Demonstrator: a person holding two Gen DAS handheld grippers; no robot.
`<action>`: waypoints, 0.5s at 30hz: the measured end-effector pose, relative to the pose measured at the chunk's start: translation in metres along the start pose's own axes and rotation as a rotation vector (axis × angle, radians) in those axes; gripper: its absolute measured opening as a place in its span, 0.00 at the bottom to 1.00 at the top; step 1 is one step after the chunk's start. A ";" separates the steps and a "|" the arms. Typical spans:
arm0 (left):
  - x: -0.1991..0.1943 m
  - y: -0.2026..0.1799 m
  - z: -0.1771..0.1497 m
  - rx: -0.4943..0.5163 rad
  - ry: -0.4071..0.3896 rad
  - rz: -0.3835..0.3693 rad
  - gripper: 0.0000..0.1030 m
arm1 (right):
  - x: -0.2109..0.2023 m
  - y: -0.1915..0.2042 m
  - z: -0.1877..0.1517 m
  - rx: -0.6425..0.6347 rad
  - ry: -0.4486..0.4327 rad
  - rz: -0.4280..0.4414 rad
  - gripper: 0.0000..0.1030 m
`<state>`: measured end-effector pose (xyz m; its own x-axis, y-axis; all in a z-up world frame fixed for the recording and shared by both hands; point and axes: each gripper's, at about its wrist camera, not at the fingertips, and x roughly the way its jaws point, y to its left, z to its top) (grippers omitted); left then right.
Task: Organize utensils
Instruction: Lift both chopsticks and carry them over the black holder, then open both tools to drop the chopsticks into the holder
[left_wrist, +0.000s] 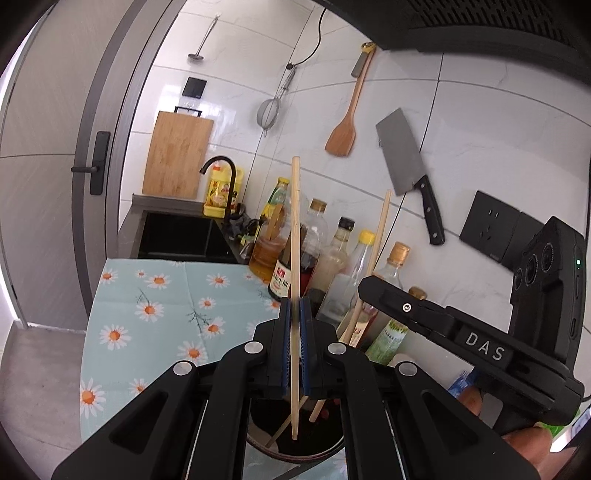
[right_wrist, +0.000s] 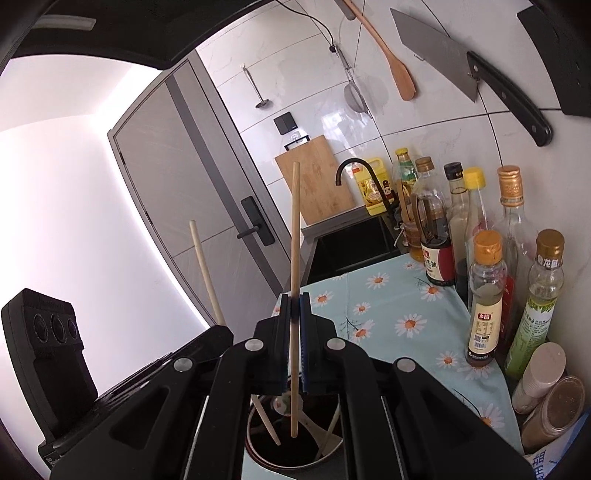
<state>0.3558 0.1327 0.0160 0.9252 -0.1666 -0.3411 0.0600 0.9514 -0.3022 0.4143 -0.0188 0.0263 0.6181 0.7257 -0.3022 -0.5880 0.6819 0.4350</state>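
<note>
Chopsticks upright over the dark pot (left_wrist: 295, 448): left gripper (left_wrist: 295, 314) clamps one chopstick (left_wrist: 295, 229). Right gripper (right_wrist: 294, 310) pinches another chopstick (right_wrist: 294, 229), tip inside the pot's rim.

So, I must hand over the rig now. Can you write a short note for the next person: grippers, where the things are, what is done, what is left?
Left gripper: shut on an upright chopstick, its lower end over the dark holder.
Right gripper: shut on the other chopstick, also upright over the holder.
In the holder already: a few sticks and, in the right wrist view, a white spoon.
Done: both chopsticks picked up and brought above the holder, which stands on the flowered cloth.
Left: lower them in, then open both grippers.
</note>
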 end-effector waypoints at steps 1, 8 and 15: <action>0.001 0.001 -0.002 -0.003 0.005 0.006 0.04 | 0.001 -0.001 -0.002 0.002 0.006 0.002 0.06; 0.000 0.002 -0.009 -0.020 0.033 0.014 0.05 | 0.008 -0.003 -0.010 0.014 0.051 0.020 0.08; -0.011 0.003 -0.006 -0.028 0.036 0.021 0.05 | -0.005 -0.001 -0.007 0.031 0.046 0.031 0.23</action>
<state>0.3431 0.1361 0.0135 0.9120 -0.1569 -0.3791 0.0301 0.9471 -0.3195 0.4083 -0.0222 0.0211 0.5751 0.7502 -0.3263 -0.5895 0.6566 0.4705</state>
